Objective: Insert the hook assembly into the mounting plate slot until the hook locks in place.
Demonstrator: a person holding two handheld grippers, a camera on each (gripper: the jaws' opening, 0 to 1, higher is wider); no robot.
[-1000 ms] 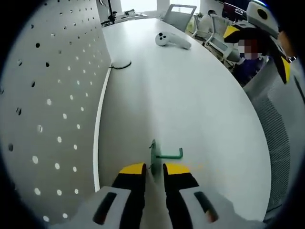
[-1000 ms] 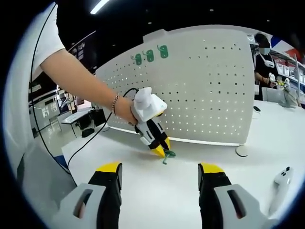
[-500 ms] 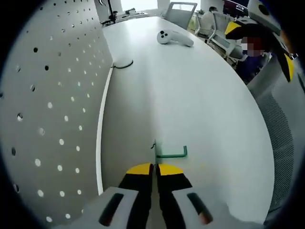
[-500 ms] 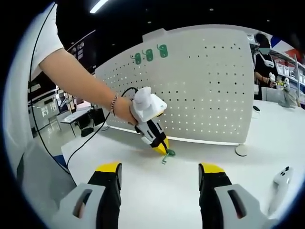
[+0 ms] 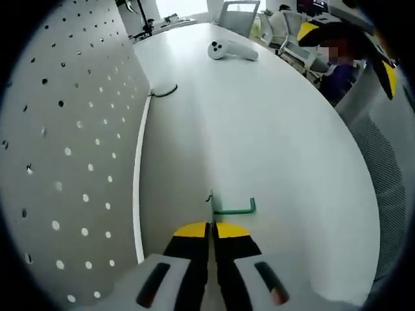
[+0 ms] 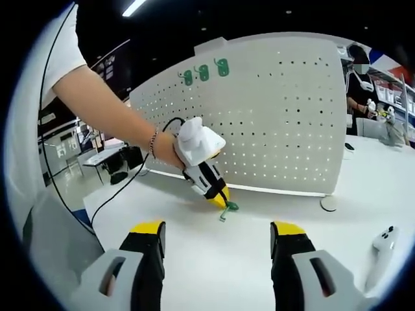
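Just right of the pegboard [image 5: 71,129], in the left gripper view, the left gripper [image 5: 211,228] has its jaws pressed together on the green hook [image 5: 232,208], whose long arm runs crosswise off the fingertips, away from the board, low over the white table [image 5: 259,129].

In the right gripper view the right gripper [image 6: 217,234] hangs well back, jaws wide apart and empty; the left gripper [image 6: 220,199] with the hook [image 6: 227,208] is nearer the pegboard [image 6: 272,123].

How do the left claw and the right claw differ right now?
The left claw is shut on the green hook lying on the white table; the right claw is open and holds nothing. The left claw's tips are down at the tabletop by the pegboard; the right claw sits back, apart from the hook. Both have yellow tips on black jaws.
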